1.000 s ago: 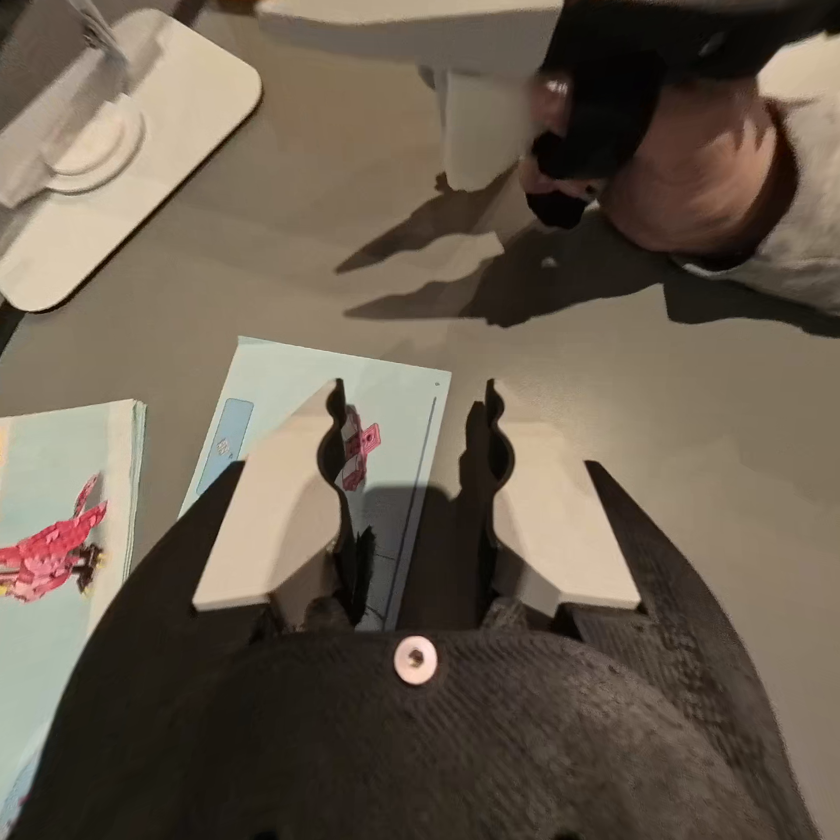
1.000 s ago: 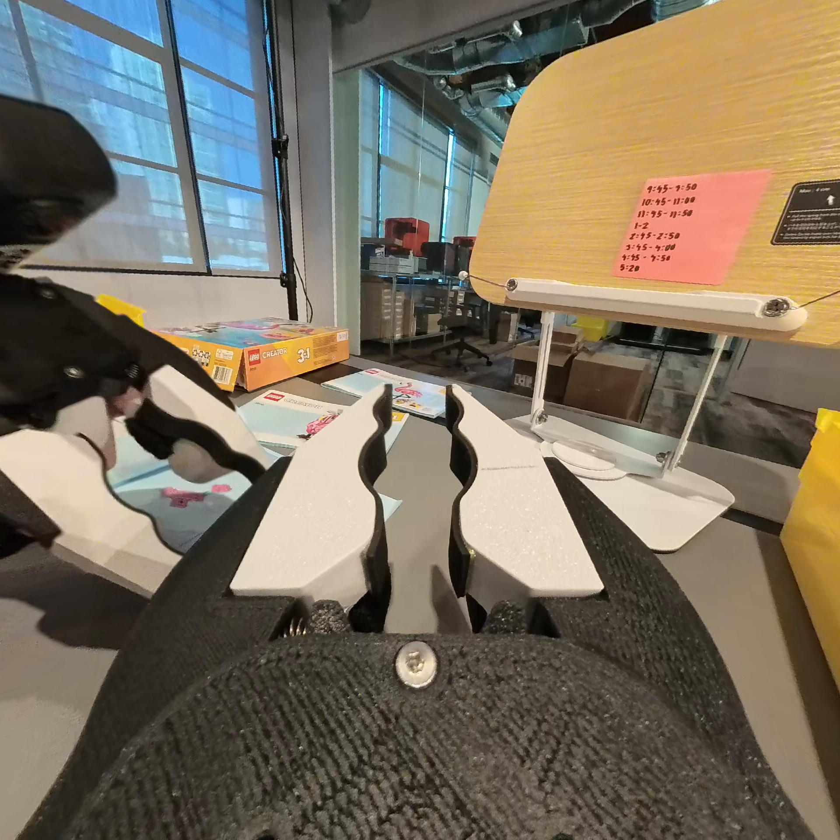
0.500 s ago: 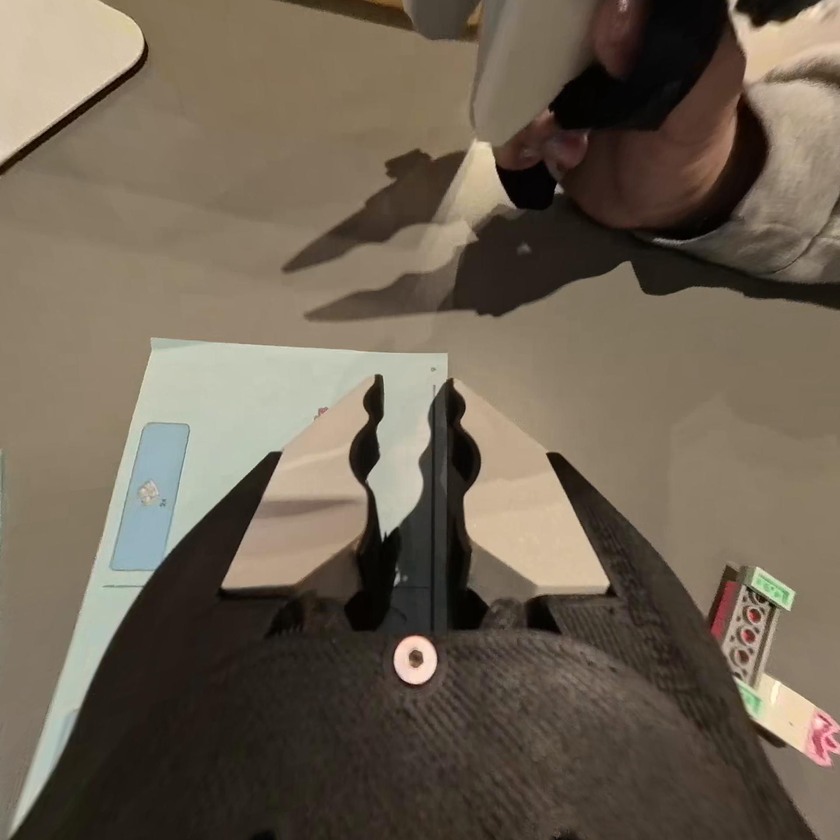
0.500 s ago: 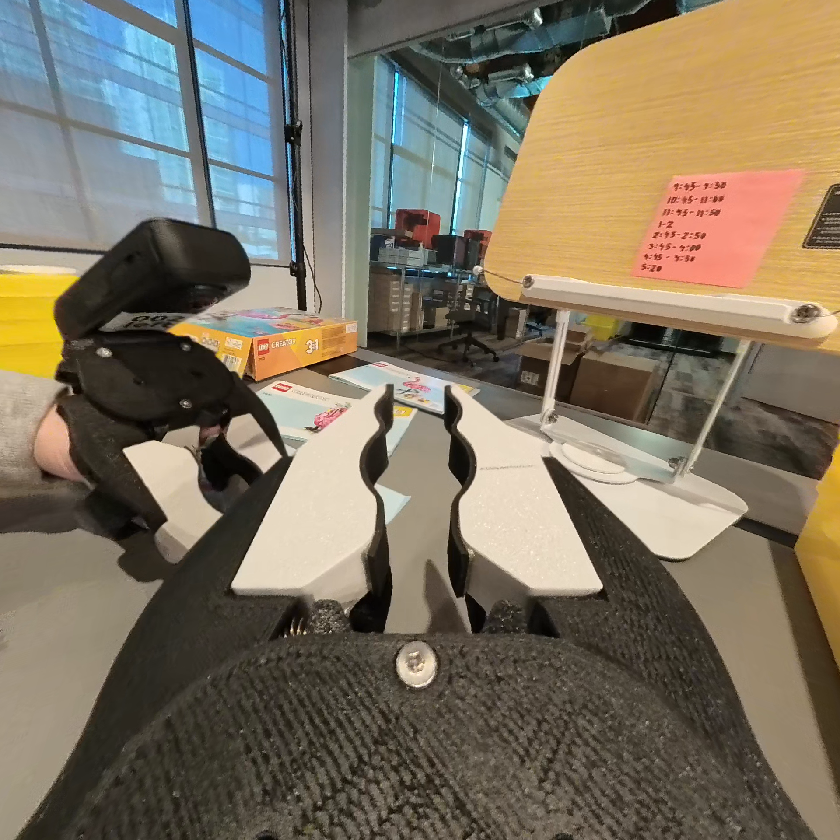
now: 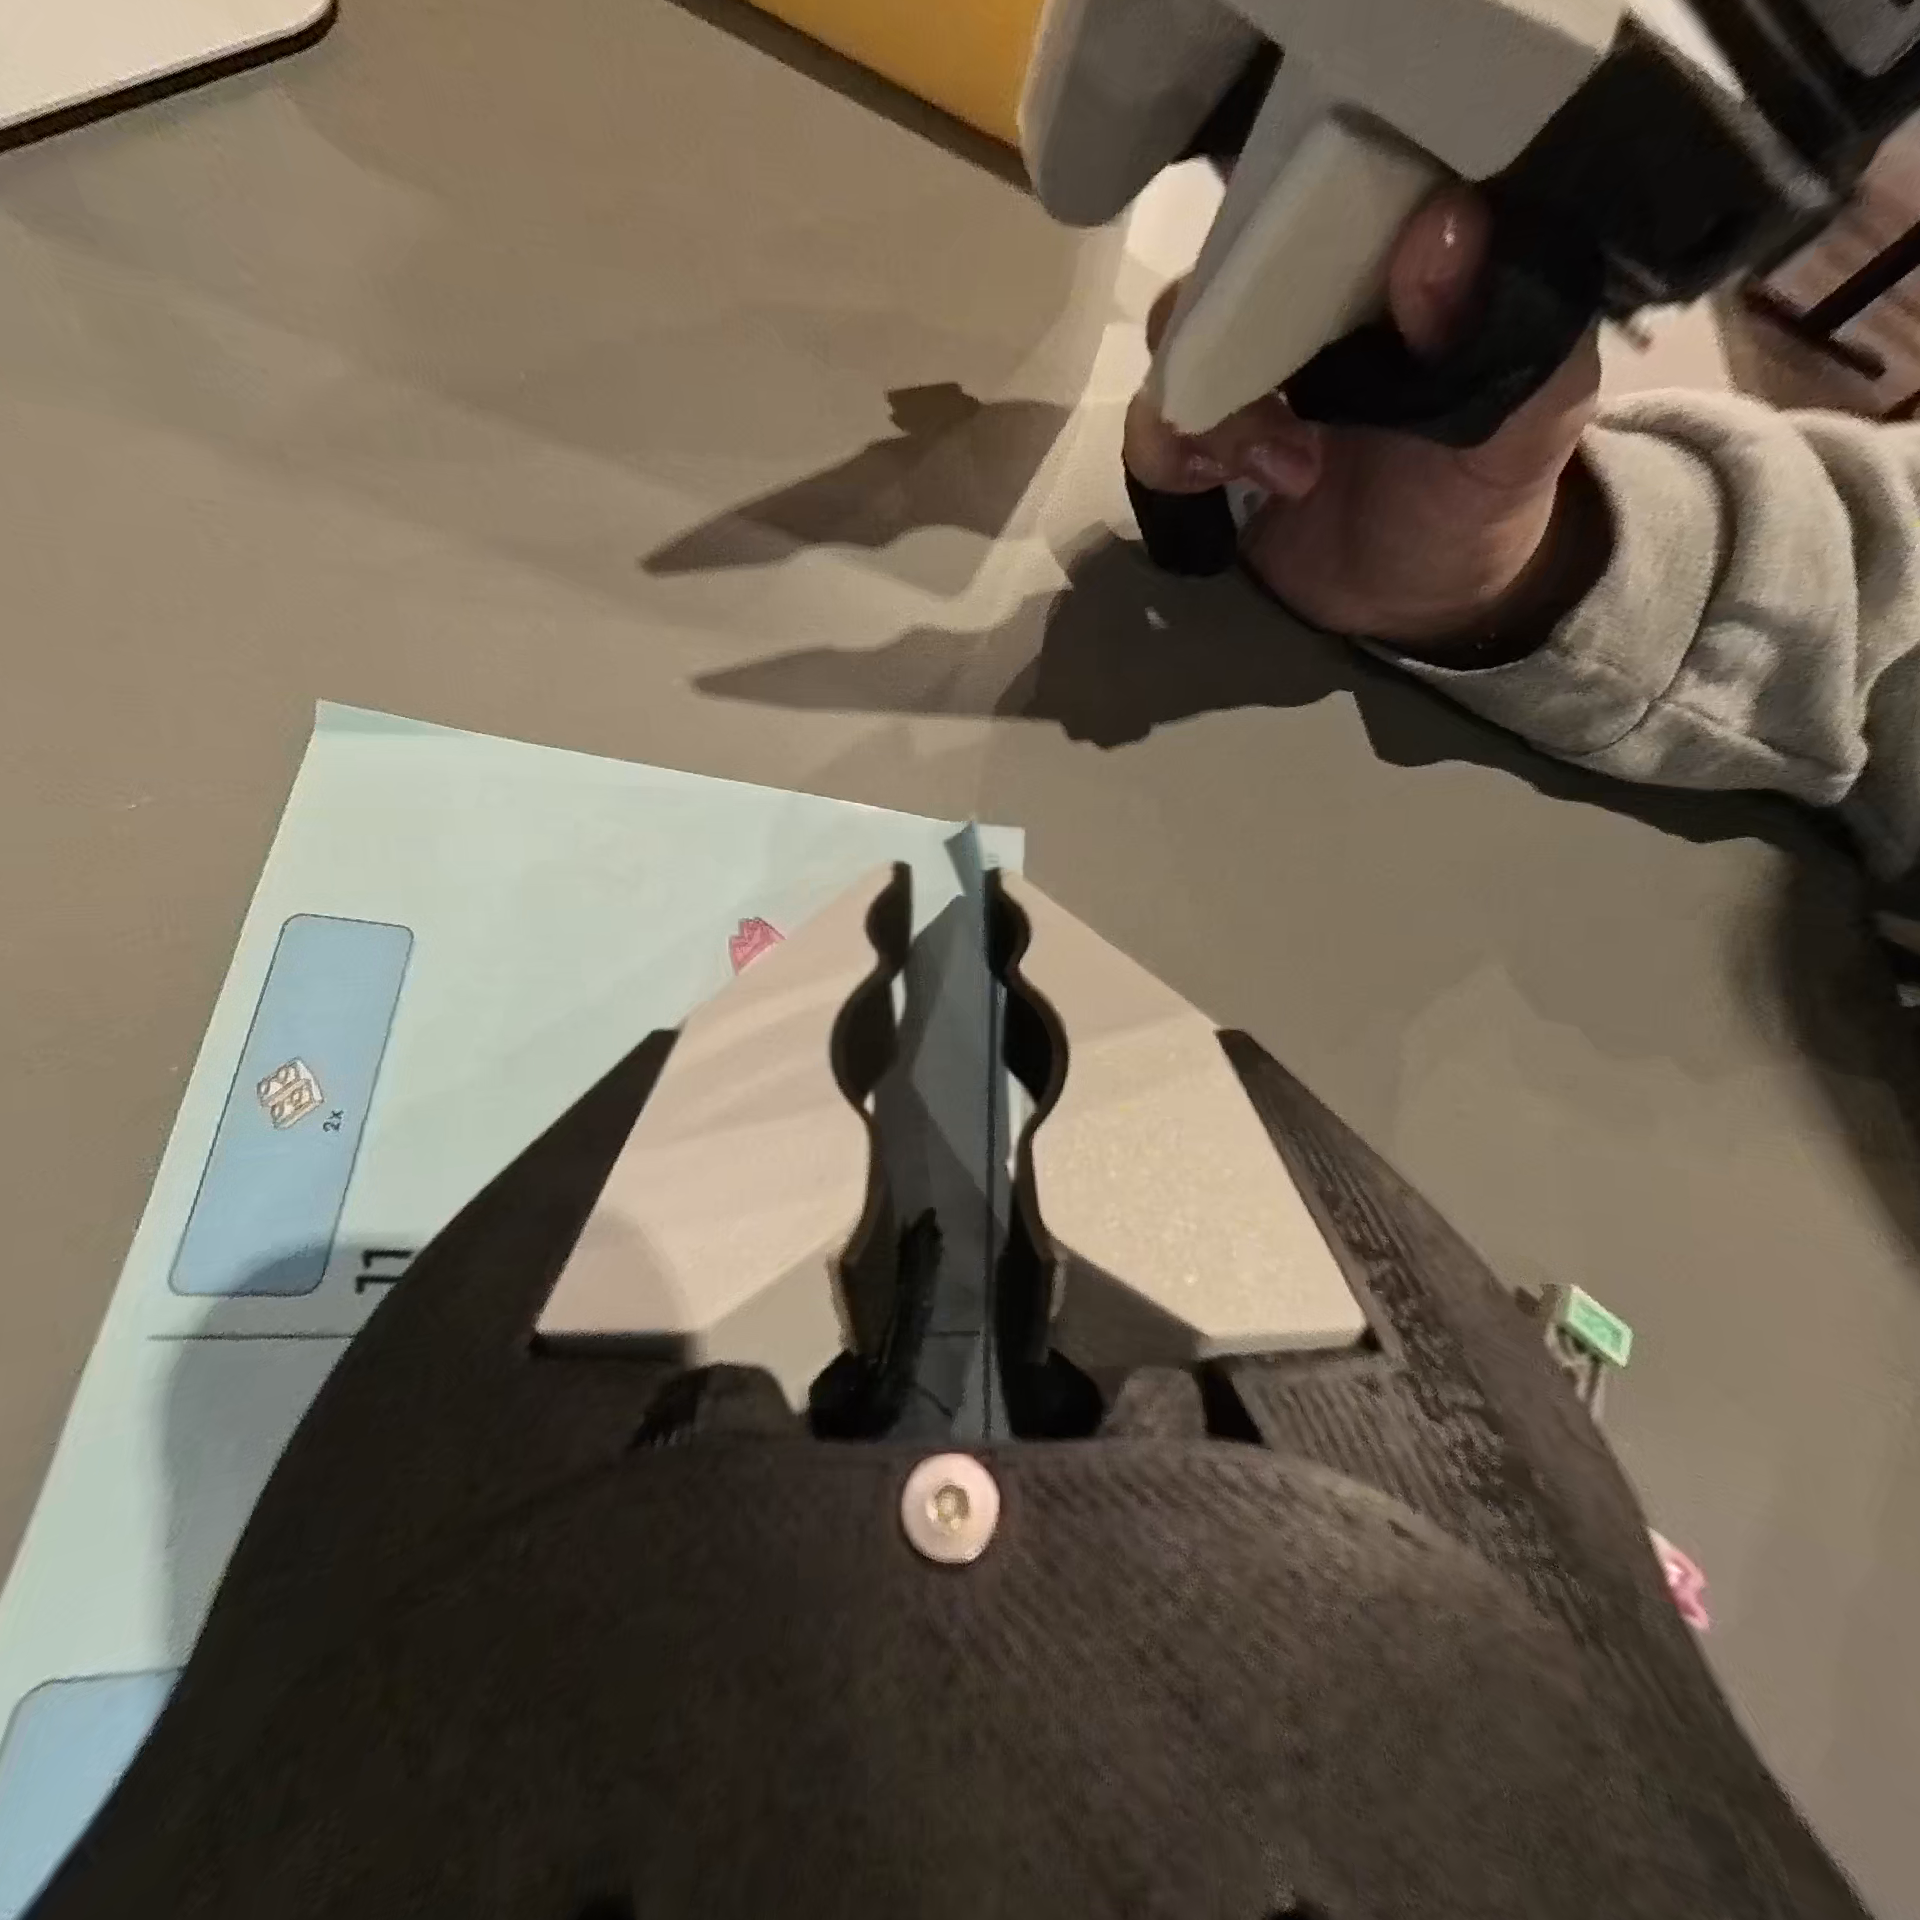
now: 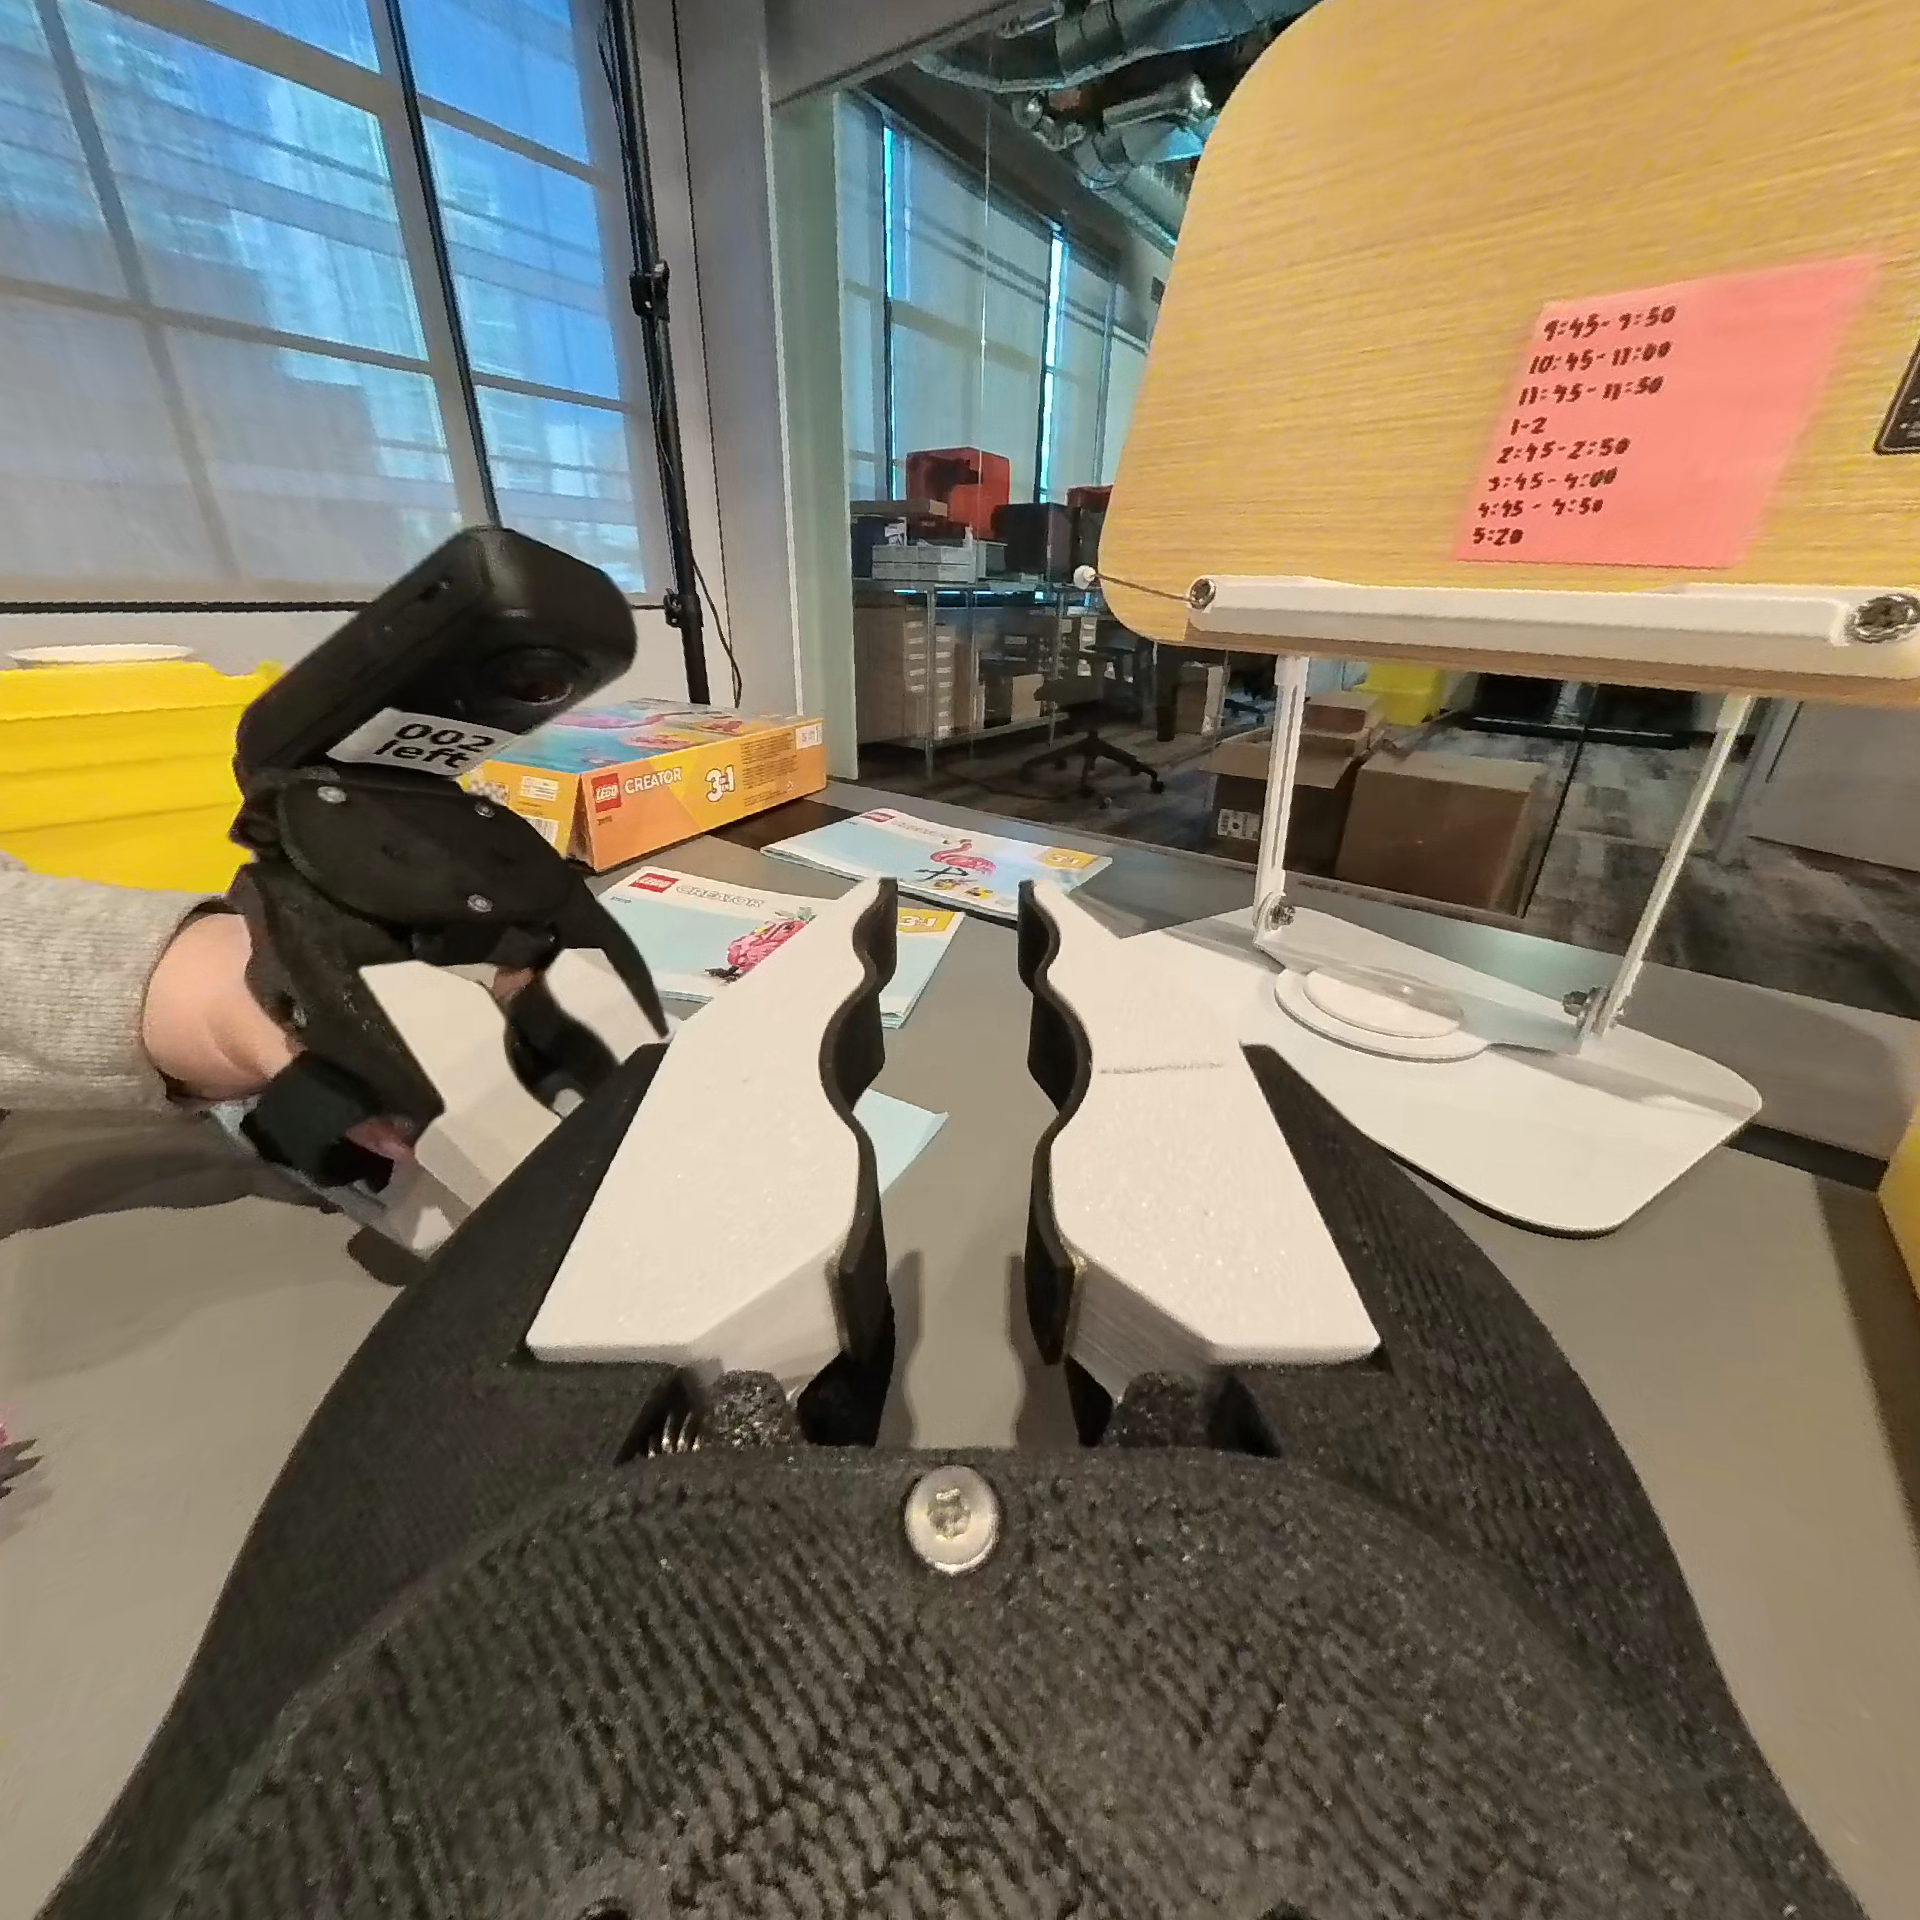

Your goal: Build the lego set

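My left gripper (image 5: 943,883) is closed down to a narrow gap on the right corner of a light-blue instruction page (image 5: 582,894), which lifts slightly between the fingers. It also shows in the right wrist view (image 6: 416,862), tilted down at the page (image 6: 904,1122). A grey Lego piece with a green tile (image 5: 1584,1340) and a pink piece (image 5: 1683,1590) lie on the grey table (image 5: 520,416), mostly hidden by my left gripper's body. My right gripper (image 6: 956,904) is partly open and empty, held level above the table. In the left wrist view it (image 5: 1247,312) hovers at top right, held by a hand in a grey sleeve (image 5: 1714,603).
A Lego box (image 6: 665,790) and two booklets (image 6: 935,857) (image 6: 727,925) lie at the back. A wooden book stand (image 6: 1455,312) on a white base (image 6: 1507,1122) stands right of my right gripper. Yellow bins sit at the far left (image 6: 104,769) and right edge (image 6: 1901,1195). My right fingertips sit around 12 cm from my left ones.
My left gripper closed from wide open to a narrow gap and moved right onto the page corner. The Lego pieces came into view at the right. My right gripper kept the same opening.
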`<move>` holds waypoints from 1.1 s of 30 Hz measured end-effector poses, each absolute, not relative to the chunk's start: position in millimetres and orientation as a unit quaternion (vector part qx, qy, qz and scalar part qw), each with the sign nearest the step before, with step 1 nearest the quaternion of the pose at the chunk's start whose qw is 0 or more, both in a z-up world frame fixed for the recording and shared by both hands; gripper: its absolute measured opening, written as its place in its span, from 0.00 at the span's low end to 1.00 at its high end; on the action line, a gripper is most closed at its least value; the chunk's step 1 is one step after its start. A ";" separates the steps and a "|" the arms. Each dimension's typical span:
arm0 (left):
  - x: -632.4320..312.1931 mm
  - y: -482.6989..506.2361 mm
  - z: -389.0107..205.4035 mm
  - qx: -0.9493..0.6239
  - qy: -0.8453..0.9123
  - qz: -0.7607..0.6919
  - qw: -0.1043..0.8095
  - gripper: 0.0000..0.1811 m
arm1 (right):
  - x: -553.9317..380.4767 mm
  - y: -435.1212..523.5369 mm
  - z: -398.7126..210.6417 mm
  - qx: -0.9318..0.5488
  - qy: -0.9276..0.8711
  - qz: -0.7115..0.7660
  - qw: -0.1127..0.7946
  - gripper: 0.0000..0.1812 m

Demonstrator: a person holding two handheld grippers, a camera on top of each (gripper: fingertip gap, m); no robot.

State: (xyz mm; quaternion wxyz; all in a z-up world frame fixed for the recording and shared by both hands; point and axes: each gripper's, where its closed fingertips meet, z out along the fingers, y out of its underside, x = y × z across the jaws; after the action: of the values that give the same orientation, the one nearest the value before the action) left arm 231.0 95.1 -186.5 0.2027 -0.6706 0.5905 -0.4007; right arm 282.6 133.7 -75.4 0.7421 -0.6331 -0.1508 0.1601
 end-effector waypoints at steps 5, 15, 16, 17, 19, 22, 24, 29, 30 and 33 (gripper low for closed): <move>231.2 95.9 -193.0 -0.661 0.624 -0.337 0.247 0.00 | 281.1 134.3 -76.9 -0.636 -0.153 0.161 0.739 0.12; 235.0 98.2 -192.2 -0.657 0.632 -0.292 0.289 0.20 | 279.7 134.5 -77.5 -0.637 -0.157 0.158 0.738 0.12; 236.8 98.5 -192.3 -0.653 0.639 -0.273 0.301 0.19 | 279.6 134.4 -77.5 -0.637 -0.157 0.157 0.738 0.12; 238.6 97.5 -191.9 -0.649 0.645 -0.259 0.309 0.18 | 279.5 134.5 -77.6 -0.637 -0.157 0.157 0.738 0.12; 241.7 96.1 -191.7 -0.642 0.656 -0.236 0.318 0.16 | 279.4 134.5 -77.7 -0.638 -0.157 0.158 0.737 0.12; 244.9 93.5 -190.8 -0.642 0.660 -0.231 0.314 0.13 | 279.7 134.7 -77.8 -0.638 -0.157 0.158 0.737 0.12; 245.4 92.5 -189.0 -0.645 0.658 -0.237 0.307 0.12 | 279.6 134.9 -77.9 -0.638 -0.157 0.159 0.737 0.11; 242.8 94.8 -184.8 -0.658 0.645 -0.246 0.300 0.06 | 279.3 135.4 -78.6 -0.640 -0.157 0.158 0.735 0.11; 242.1 95.7 -184.9 -0.661 0.643 -0.244 0.300 0.05 | 279.3 135.5 -78.7 -0.640 -0.157 0.158 0.735 0.11; 239.5 99.0 -186.4 -0.665 0.643 -0.228 0.304 0.02 | 279.2 135.7 -79.0 -0.641 -0.157 0.159 0.734 0.11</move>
State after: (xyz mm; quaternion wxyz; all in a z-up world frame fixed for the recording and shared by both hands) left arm 239.5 99.0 -186.4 0.3037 -0.6647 0.6434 -0.2279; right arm 279.2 135.7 -79.0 0.7342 -0.6411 -0.1573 0.1586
